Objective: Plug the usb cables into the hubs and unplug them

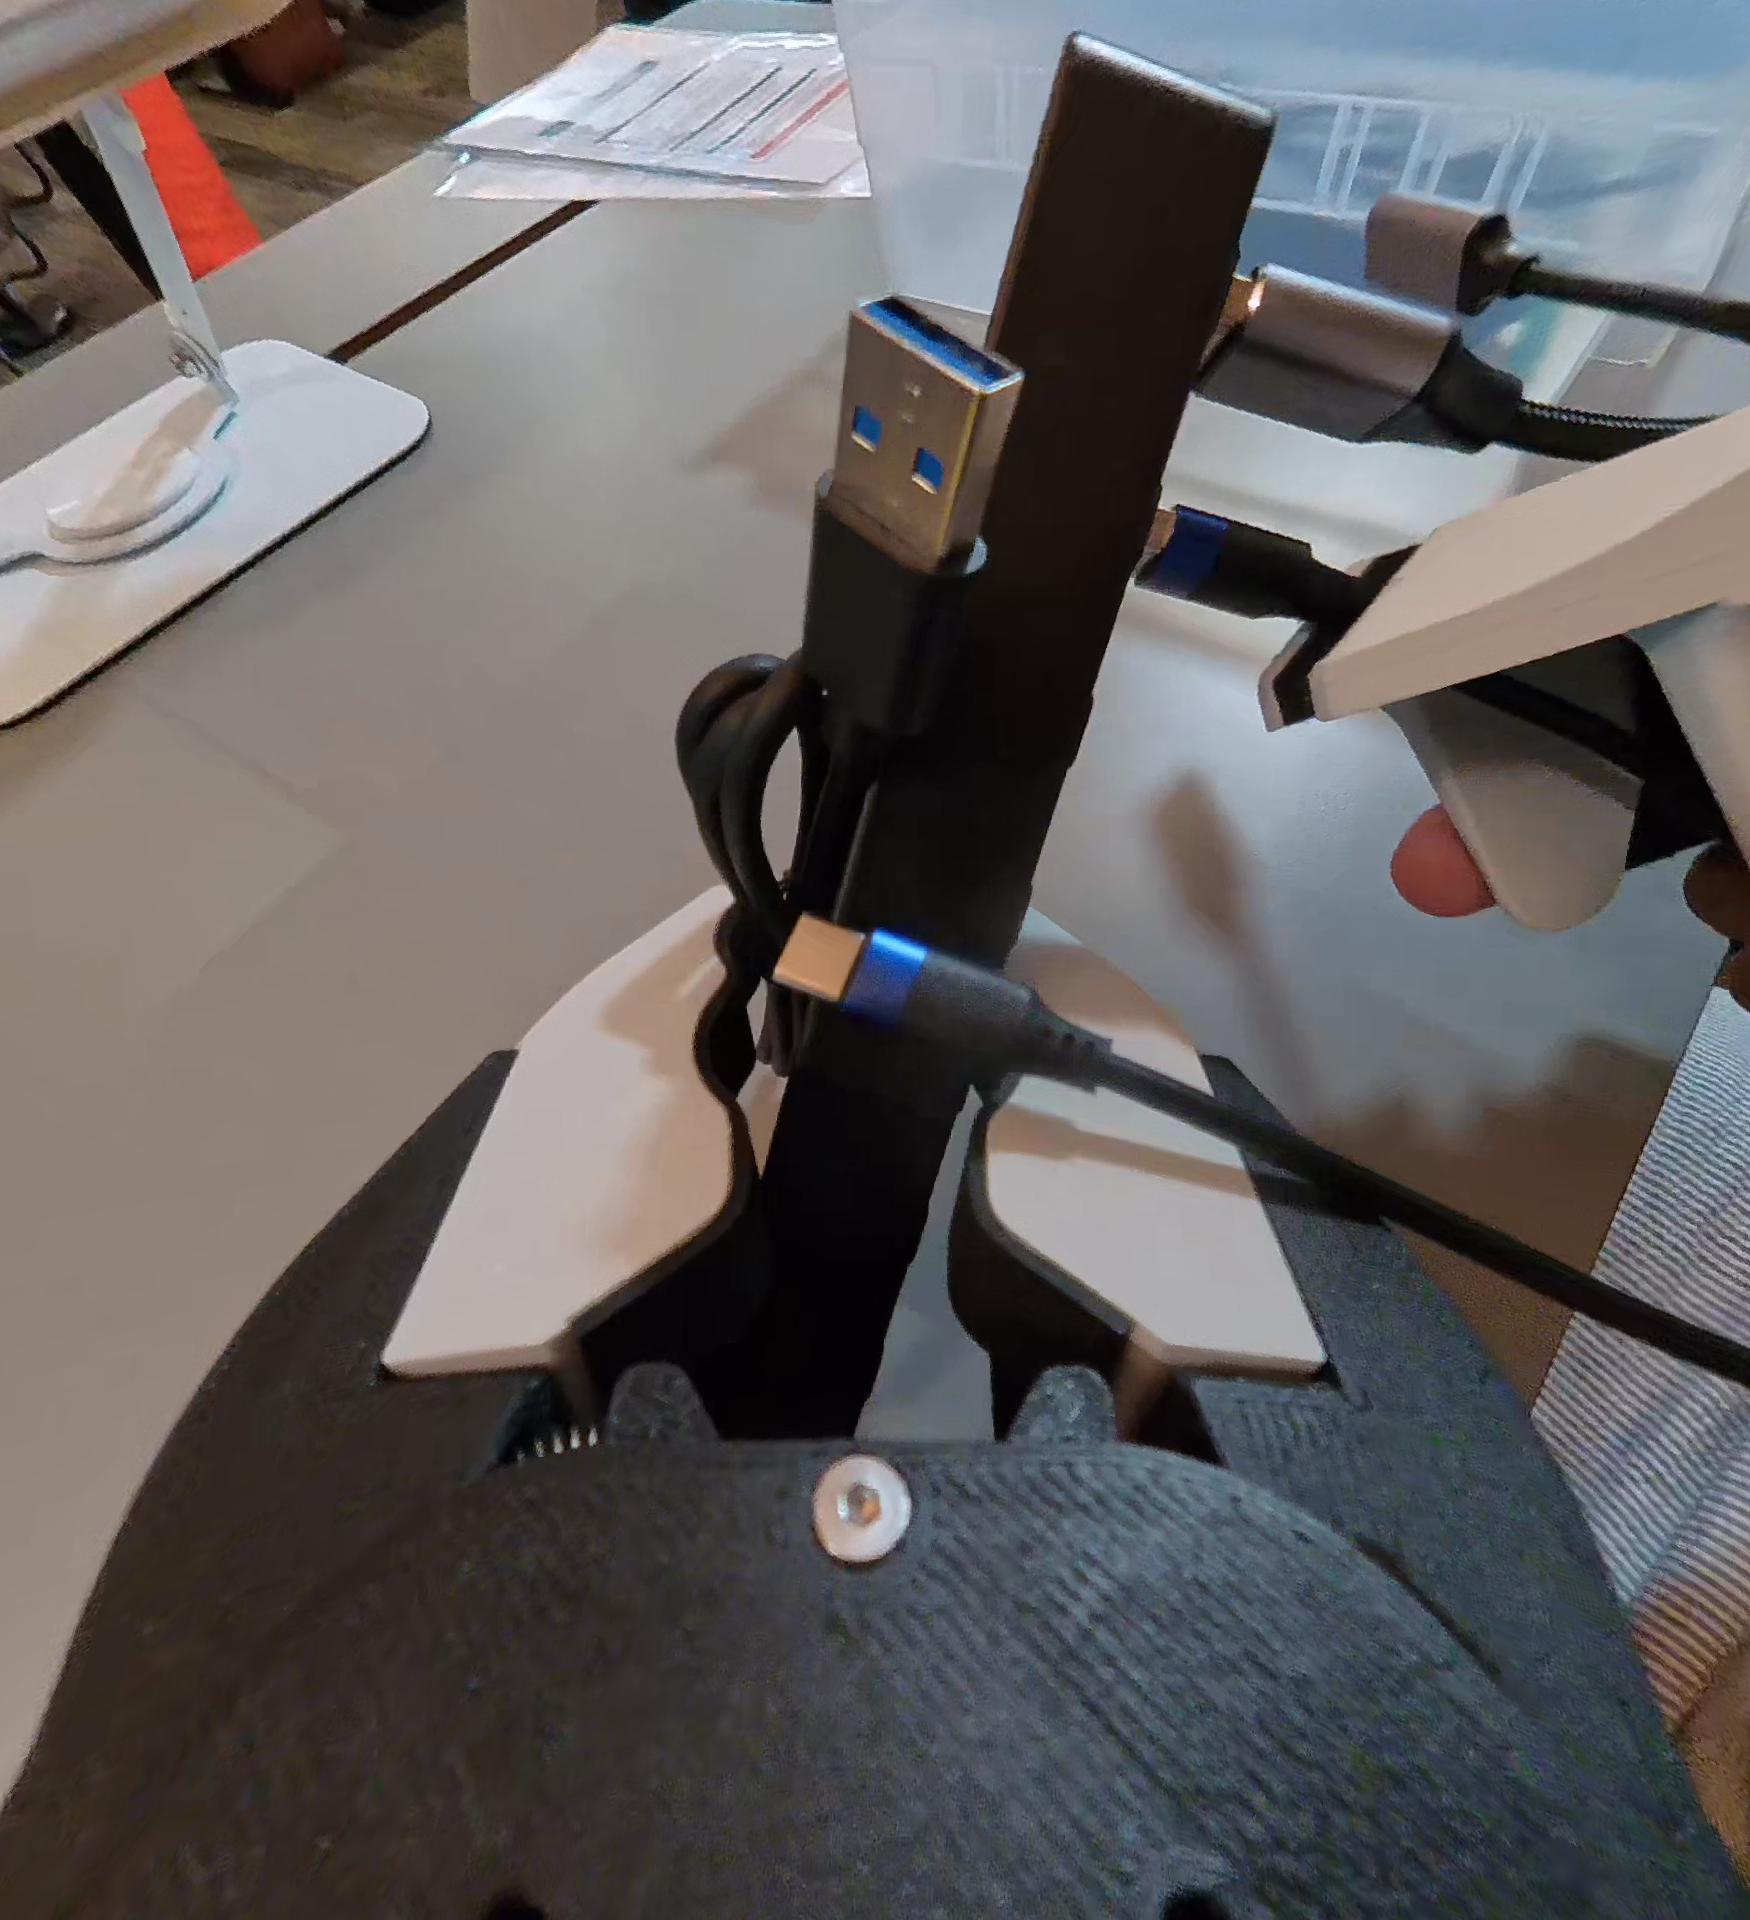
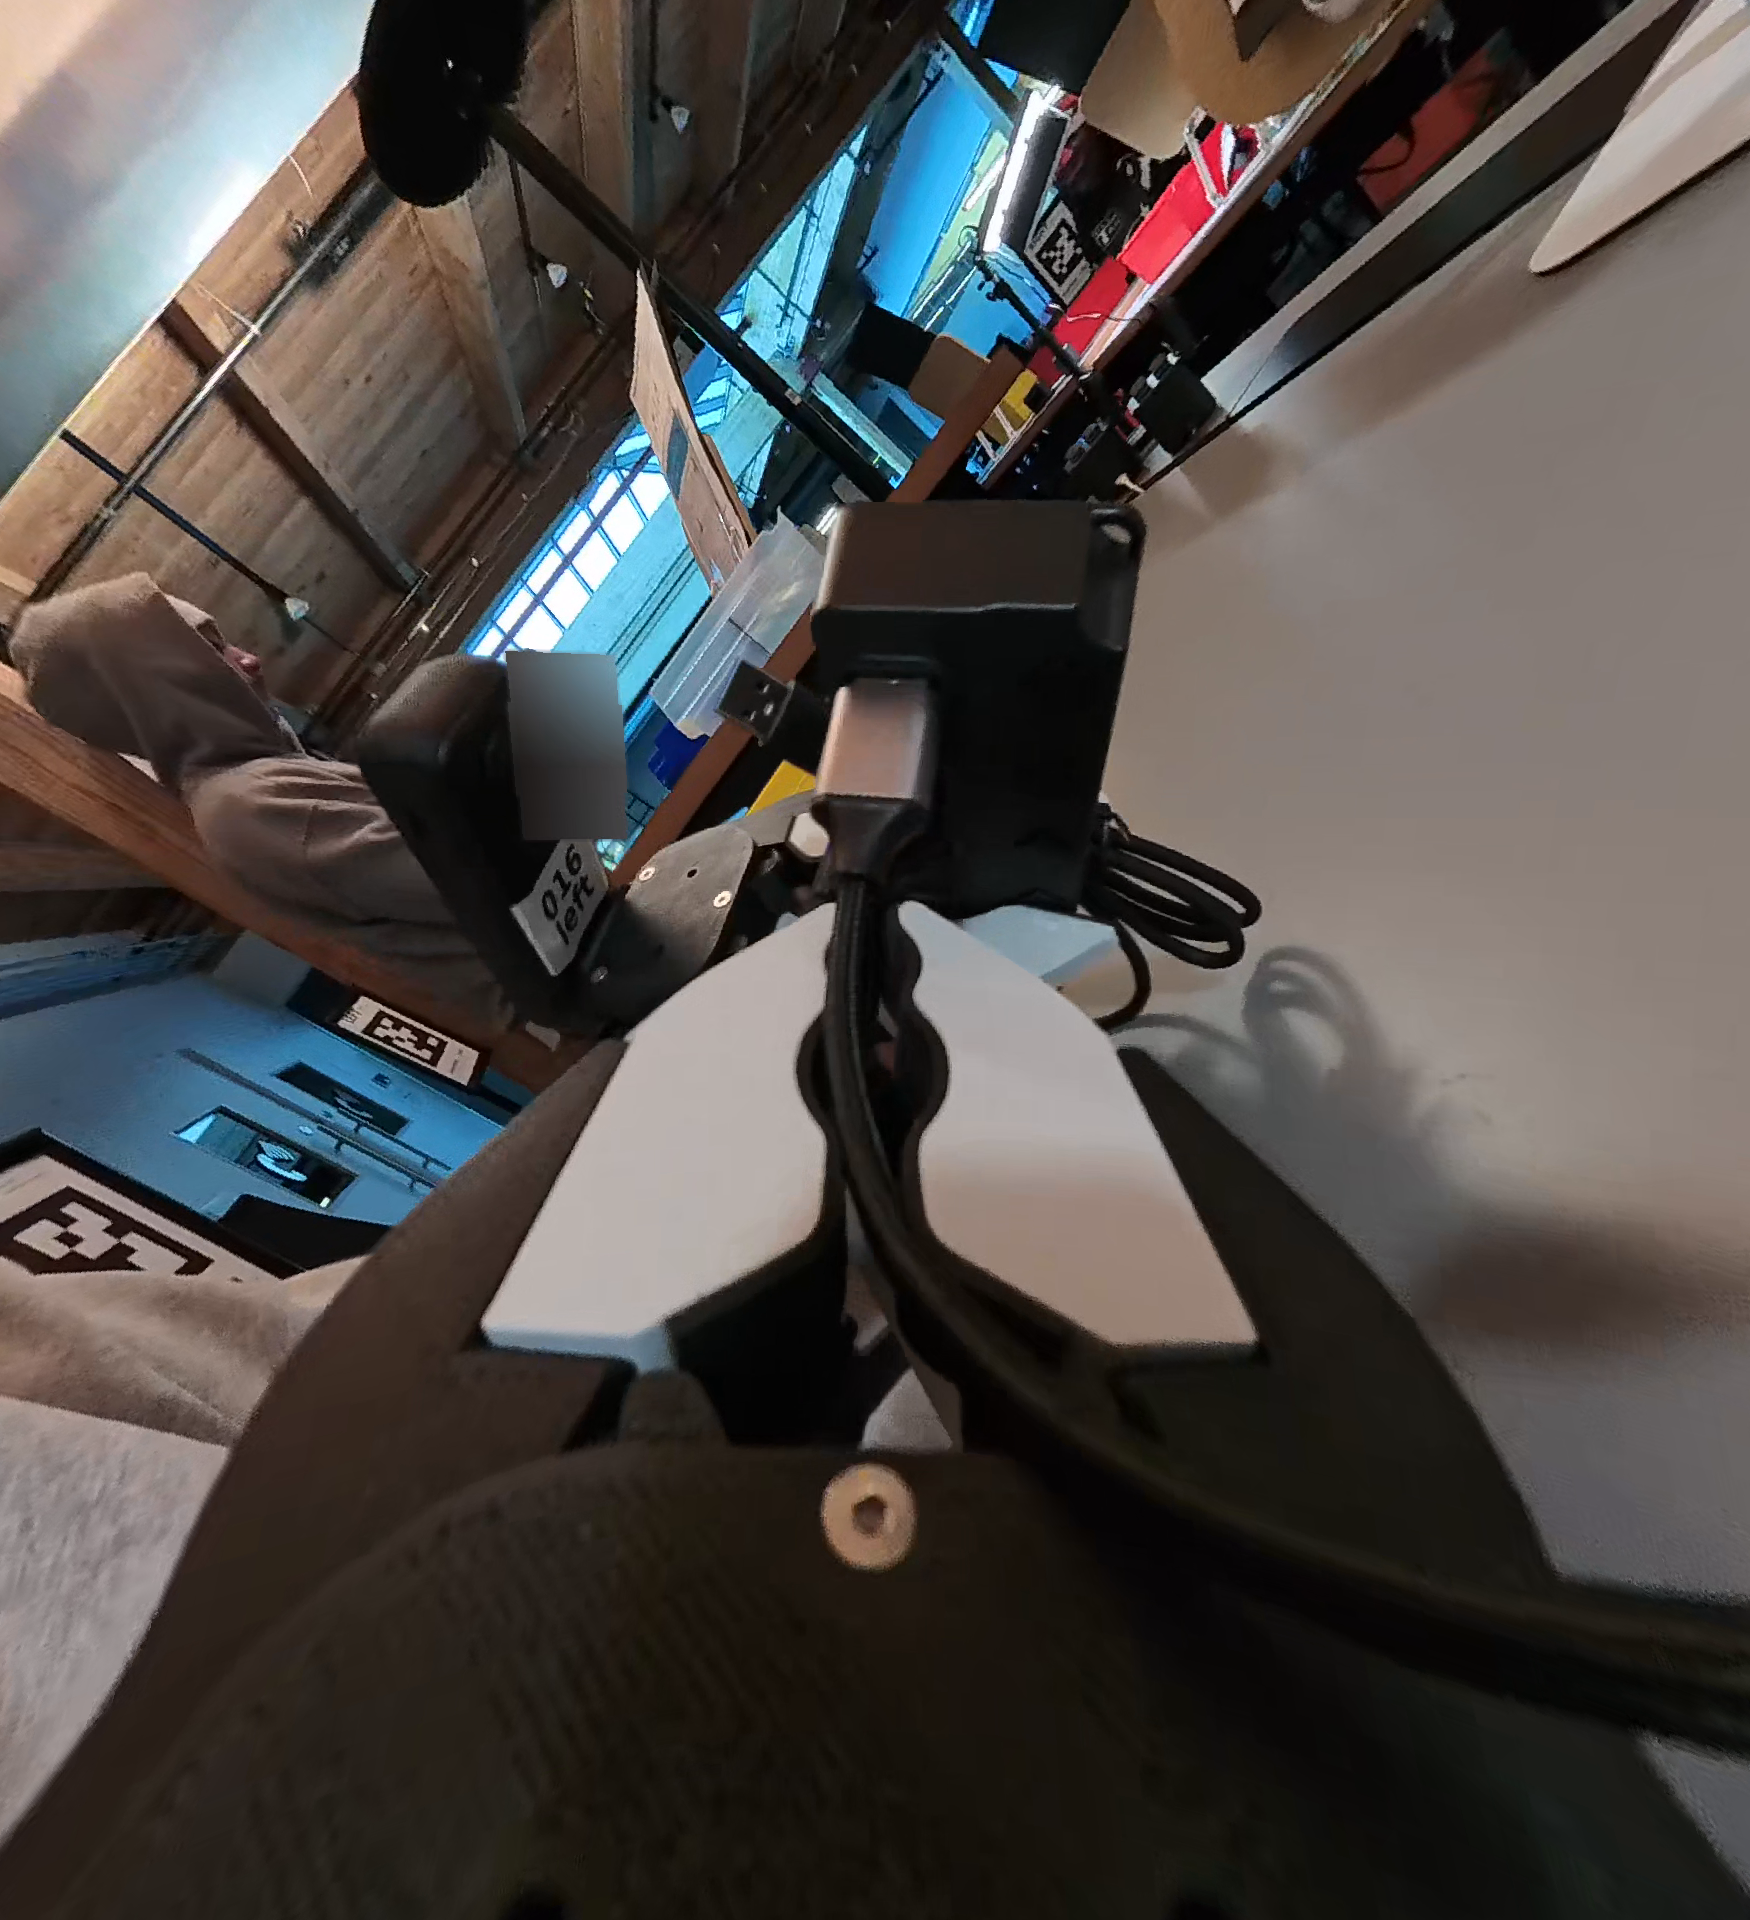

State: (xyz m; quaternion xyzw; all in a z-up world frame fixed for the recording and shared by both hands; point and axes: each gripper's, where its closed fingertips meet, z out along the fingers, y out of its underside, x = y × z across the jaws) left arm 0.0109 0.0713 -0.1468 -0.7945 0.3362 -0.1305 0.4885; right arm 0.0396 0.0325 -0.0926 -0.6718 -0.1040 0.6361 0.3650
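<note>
My left gripper point(image 1: 881, 925) is shut on a long black hub point(image 1: 1110, 416) and holds it upright above the grey table point(image 1: 383, 779). The hub's own USB-A plug point(image 1: 923, 436) and coiled black lead hang at its left side. My right gripper point(image 2: 871, 956) is shut on a bundle of black braided cables point(image 2: 850, 1122). A grey metal connector point(image 2: 871, 748) on that bundle meets the hub's point(image 2: 985, 623) side; how deep it sits is unclear. In the left wrist view this connector point(image 1: 1338, 332) is at the hub's right edge, with a second grey connector point(image 1: 1422, 244) free behind it. One blue-ringed plug point(image 1: 1193, 551) points at the hub; another point(image 1: 881, 977) hangs loose across its front.
A white stand base point(image 1: 175, 499) sits on the table at left. Papers point(image 1: 663, 114) and a translucent plastic bin point(image 1: 1473, 156) are at the back. An orange cone point(image 1: 185, 177) stands on the floor. A person in a hoodie point(image 2: 227, 748) sits far off.
</note>
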